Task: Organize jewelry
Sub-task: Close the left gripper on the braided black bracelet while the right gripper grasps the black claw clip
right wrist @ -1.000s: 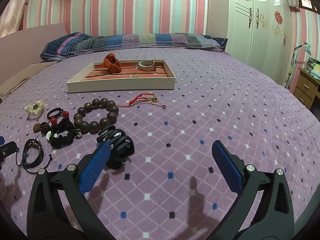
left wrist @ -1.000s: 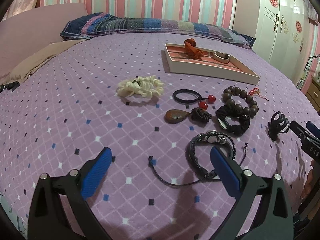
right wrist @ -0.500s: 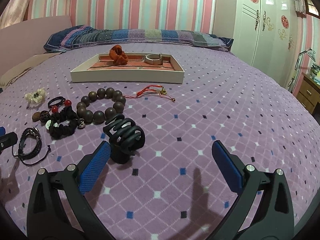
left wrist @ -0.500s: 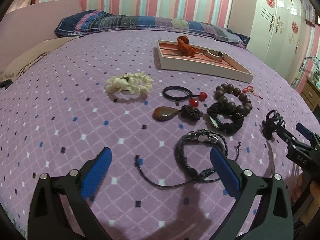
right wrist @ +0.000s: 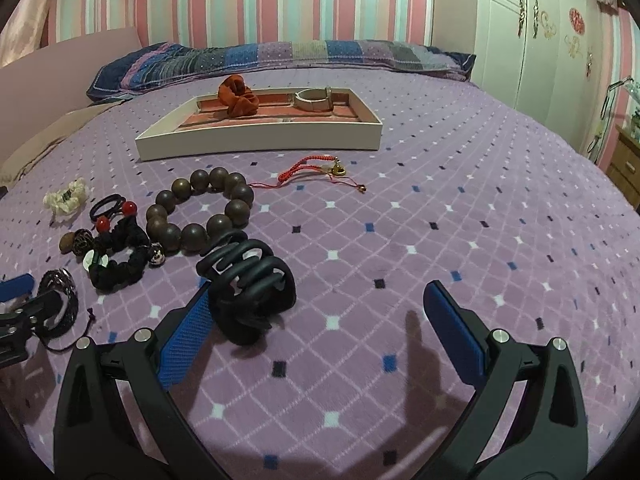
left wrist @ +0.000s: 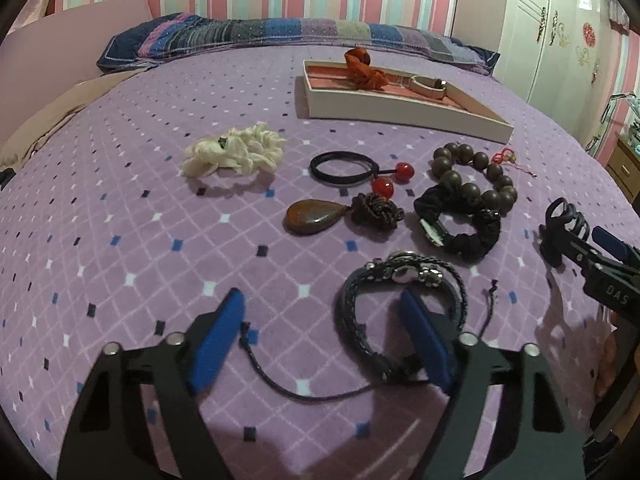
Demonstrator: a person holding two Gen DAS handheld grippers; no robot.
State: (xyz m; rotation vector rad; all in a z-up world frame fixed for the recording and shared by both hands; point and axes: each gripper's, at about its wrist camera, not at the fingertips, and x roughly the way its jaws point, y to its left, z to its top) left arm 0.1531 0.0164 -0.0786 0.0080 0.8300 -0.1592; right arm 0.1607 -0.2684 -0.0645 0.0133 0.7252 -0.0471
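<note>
My left gripper (left wrist: 320, 312) is open, low over the purple bedspread, its right pad inside the loop of a black braided bracelet (left wrist: 400, 292). My right gripper (right wrist: 320, 312) is open, its left pad against a black claw hair clip (right wrist: 248, 280); the clip also shows in the left wrist view (left wrist: 564, 224). A white tray (right wrist: 260, 140) at the back holds an orange scrunchie (right wrist: 236, 96) and a beige band (right wrist: 314, 98). A wooden bead bracelet (right wrist: 200, 212), black scrunchie (right wrist: 120, 264), red cord charm (right wrist: 312, 168), brown pendant (left wrist: 314, 218), black hair tie with red beads (left wrist: 352, 168) and cream scrunchie (left wrist: 236, 152) lie loose.
A striped pillow (right wrist: 280, 56) lies along the bed's far edge. A white wardrobe (right wrist: 532, 32) stands at the right with a wooden nightstand (right wrist: 624, 168) beside the bed. A pink headboard (left wrist: 72, 36) is at the back left.
Both grippers have moved forward and lower. The left one's right pad now sits in the braided bracelet's loop; the right one's left pad has closed in on the claw clip.
</note>
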